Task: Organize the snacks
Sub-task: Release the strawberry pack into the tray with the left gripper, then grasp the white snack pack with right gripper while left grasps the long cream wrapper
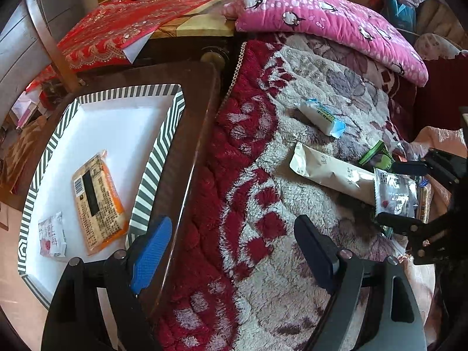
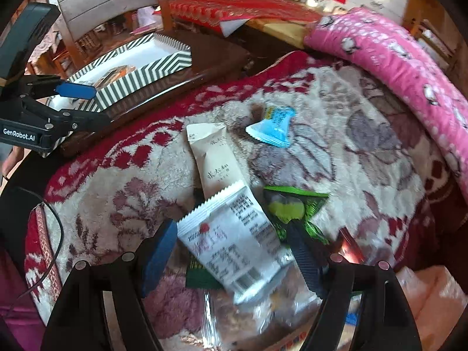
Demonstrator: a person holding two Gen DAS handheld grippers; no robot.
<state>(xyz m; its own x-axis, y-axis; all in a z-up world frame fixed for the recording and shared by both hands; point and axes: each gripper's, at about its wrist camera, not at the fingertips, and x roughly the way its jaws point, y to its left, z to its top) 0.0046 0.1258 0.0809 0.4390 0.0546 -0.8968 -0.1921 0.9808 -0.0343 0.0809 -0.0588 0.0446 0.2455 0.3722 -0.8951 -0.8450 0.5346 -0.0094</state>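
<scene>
A striped tray (image 1: 172, 117) on a dark wooden table holds an orange snack pack (image 1: 98, 201) and a small white packet (image 1: 52, 235); the tray also shows in the right wrist view (image 2: 158, 64). My left gripper (image 1: 231, 248) is open and empty over the table edge and blanket. My right gripper (image 2: 234, 248) is shut on a white snack packet (image 2: 234, 242), also seen in the left wrist view (image 1: 395, 193). On the blanket lie a beige pack (image 2: 215, 161), a blue-ended white pack (image 2: 275, 128) and a green packet (image 2: 292, 210).
A fluffy red and white blanket (image 1: 263, 204) covers the seat. A pink penguin cushion (image 1: 321, 8) lies at its back. A red cloth (image 1: 128, 26) covers a further table. A grey chair (image 2: 108, 3) stands behind the tray. More clear-wrapped snacks (image 2: 263, 313) lie under my right gripper.
</scene>
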